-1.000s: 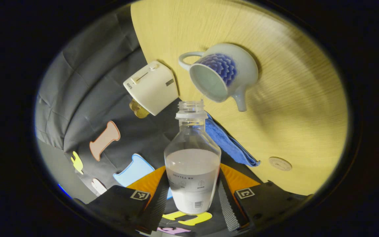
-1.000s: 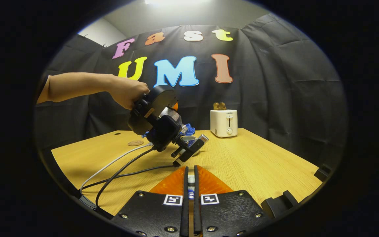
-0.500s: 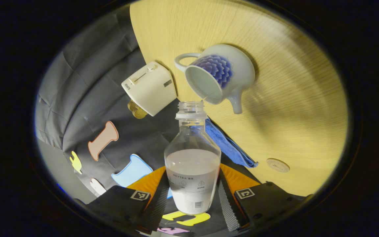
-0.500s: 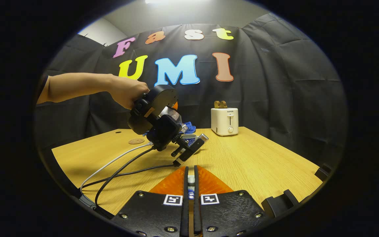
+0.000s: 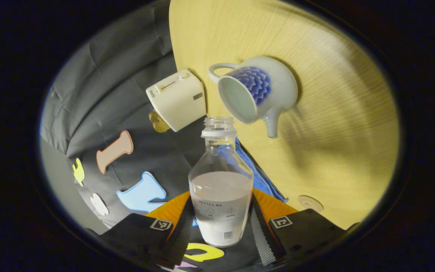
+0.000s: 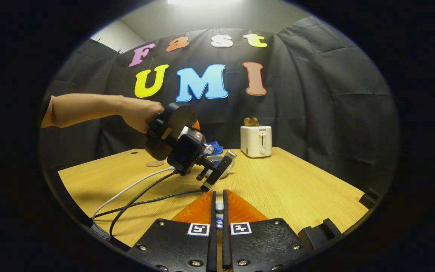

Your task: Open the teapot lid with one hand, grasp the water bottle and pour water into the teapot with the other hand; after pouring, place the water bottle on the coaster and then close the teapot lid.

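Left gripper (image 5: pixel 220 223) is clamped on the water bottle (image 5: pixel 220 189), tipped so its neck lines up with the open teapot (image 5: pixel 255 90). Right gripper (image 6: pixel 217 211) has its fingers pinched on a small lid knob, keeping it clear of the pour, I'd guess.

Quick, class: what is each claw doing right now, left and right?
Left claw: closed on the water bottle, tilted toward the teapot.
Right claw: closed on a small item, probably the lid knob.

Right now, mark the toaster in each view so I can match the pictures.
Left gripper view: toaster upper left of centre, tilted in the picture, beside the teapot handle.
Right gripper view: toaster right of centre, upright at the table far edge.
Shared landmark: coaster, lower right in the left gripper view, left of centre in the right gripper view.
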